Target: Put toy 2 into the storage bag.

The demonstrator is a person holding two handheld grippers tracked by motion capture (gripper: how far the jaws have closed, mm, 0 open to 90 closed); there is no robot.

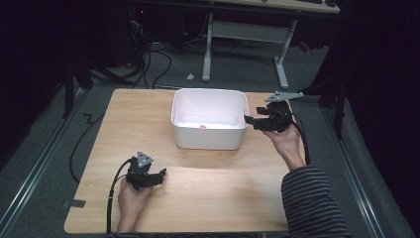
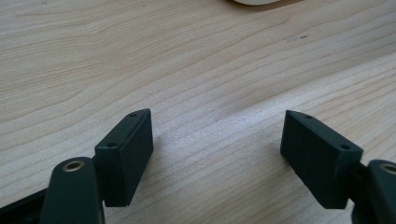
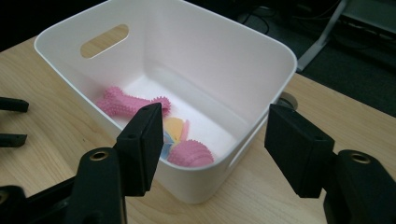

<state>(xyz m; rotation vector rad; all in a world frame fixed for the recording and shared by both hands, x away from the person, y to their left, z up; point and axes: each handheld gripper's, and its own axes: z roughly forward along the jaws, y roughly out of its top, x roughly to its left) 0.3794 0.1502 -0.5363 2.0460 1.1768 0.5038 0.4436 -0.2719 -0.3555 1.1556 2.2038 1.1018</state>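
The white bin [image 1: 209, 119] stands on the wooden table [image 1: 124, 114], toward its far edge, and serves as the landmark here. From the high view, the right gripper [image 1: 249, 119] hangs just beside the bin's right wall, its tips about at the rim; whether they touch the rim is hard to say at this distance. The left gripper [image 1: 161, 173] rests on the table well short of the bin, on the person's near left, with a hand [image 1: 132, 197] around it. A small pink spot [image 1: 202, 126] shows on the bin's floor.

In the left gripper view, the jaws stand wide apart with nothing between them, just bare wood below; a sliver of the bin's base [image 2: 261, 2] shows at the top edge.

In the right gripper view, the jaws are spread wide and empty, poised above the bin's near corner. Inside the bin lie a pink bone-shaped toy [image 3: 126, 103], a pink ridged toy [image 3: 191, 153] against the near wall, and a yellow piece [image 3: 174, 127] between them.
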